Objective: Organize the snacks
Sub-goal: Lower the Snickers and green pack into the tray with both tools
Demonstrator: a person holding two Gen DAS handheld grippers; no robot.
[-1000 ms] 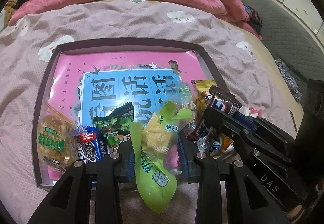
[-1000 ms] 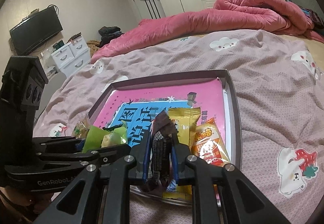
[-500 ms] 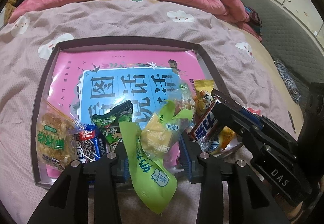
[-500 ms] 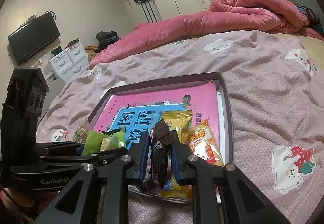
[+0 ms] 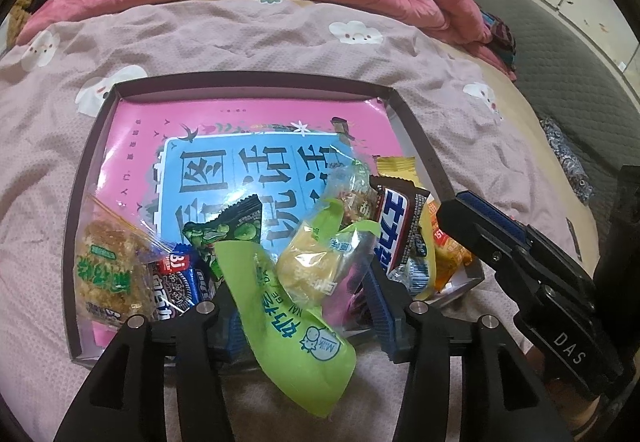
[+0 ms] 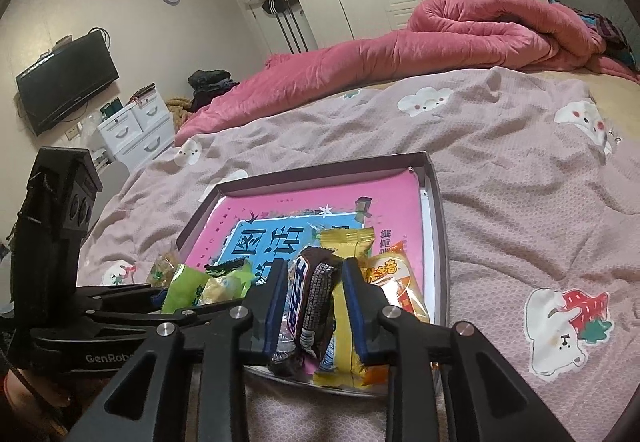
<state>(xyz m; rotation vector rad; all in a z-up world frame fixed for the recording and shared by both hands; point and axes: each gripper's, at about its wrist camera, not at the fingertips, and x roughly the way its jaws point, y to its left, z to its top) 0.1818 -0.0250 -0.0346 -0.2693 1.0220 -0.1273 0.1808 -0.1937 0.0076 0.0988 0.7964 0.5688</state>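
A dark shallow tray (image 5: pixel 256 80) lined with a pink and blue sheet lies on the bed. My left gripper (image 5: pixel 304 306) stands at its near edge with the jaws opening. A green cake packet (image 5: pixel 288 326) lies loose between the pads, draped over the rim. My right gripper (image 6: pixel 314 298) is at the tray's near right corner, jaws also opening. A brown chocolate bar (image 6: pixel 316 294) rests between its pads on a yellow packet (image 6: pixel 348 242), with a gap to the right pad. In the left wrist view the chocolate bar (image 5: pixel 396 230) lies beside the right gripper (image 5: pixel 476 216).
Along the tray's near edge lie a clear cracker packet (image 5: pixel 108 266), a blue cookie pack (image 5: pixel 176 282), a dark green pea packet (image 5: pixel 228 226) and an orange packet (image 6: pixel 392 278). A rolled pink duvet (image 6: pixel 460 38) lies at the far side of the bed.
Both pairs of jaws have widened. The chocolate bar has slipped from the right pads' pinch and leans on the snacks in the tray. The green packet has sagged between the left fingers.
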